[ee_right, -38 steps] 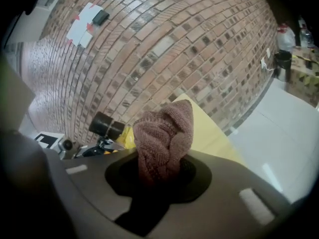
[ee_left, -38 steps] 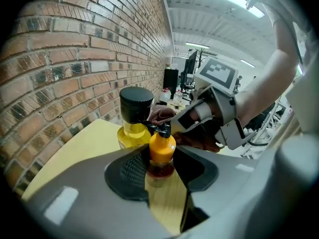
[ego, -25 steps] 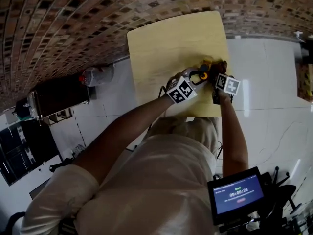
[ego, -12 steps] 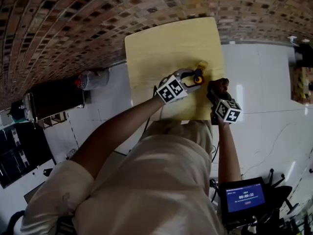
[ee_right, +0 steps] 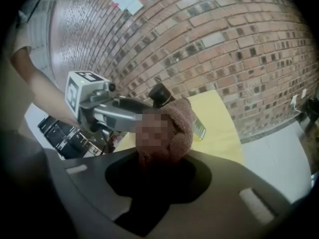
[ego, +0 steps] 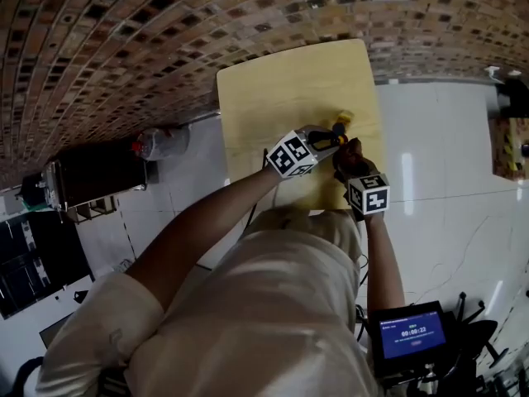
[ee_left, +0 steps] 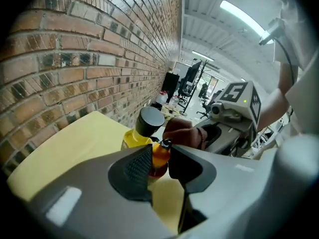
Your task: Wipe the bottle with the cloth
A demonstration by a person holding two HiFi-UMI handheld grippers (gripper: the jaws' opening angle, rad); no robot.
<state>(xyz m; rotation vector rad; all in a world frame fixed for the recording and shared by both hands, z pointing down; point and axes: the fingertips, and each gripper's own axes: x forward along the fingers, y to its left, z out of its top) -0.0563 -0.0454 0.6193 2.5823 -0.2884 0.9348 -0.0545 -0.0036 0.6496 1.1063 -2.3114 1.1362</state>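
A yellow bottle (ee_left: 131,139) with a black cap (ee_left: 150,120) and an orange neck (ee_left: 160,154) is near the right edge of the yellow table (ego: 273,89). My left gripper (ee_left: 160,159) is closing its jaws on the orange neck, which fills the gap between them. In the head view the left gripper (ego: 318,141) reaches the bottle (ego: 340,126) from the left. My right gripper (ee_right: 157,176) is shut on a brown cloth (ee_right: 175,126), and the cloth (ego: 351,150) lies against the bottle's near side. The cloth hides most of the bottle in the right gripper view.
A brick wall (ego: 124,40) runs behind and left of the table. White tiled floor (ego: 446,139) lies to the right. A clear jug (ego: 161,143) and a dark cabinet (ego: 99,176) stand on the floor at left. A screen with a timer (ego: 410,336) is below right.
The right gripper with the cloth drew back toward the table's near edge, then came up against the bottle again. The left gripper stayed at the bottle.
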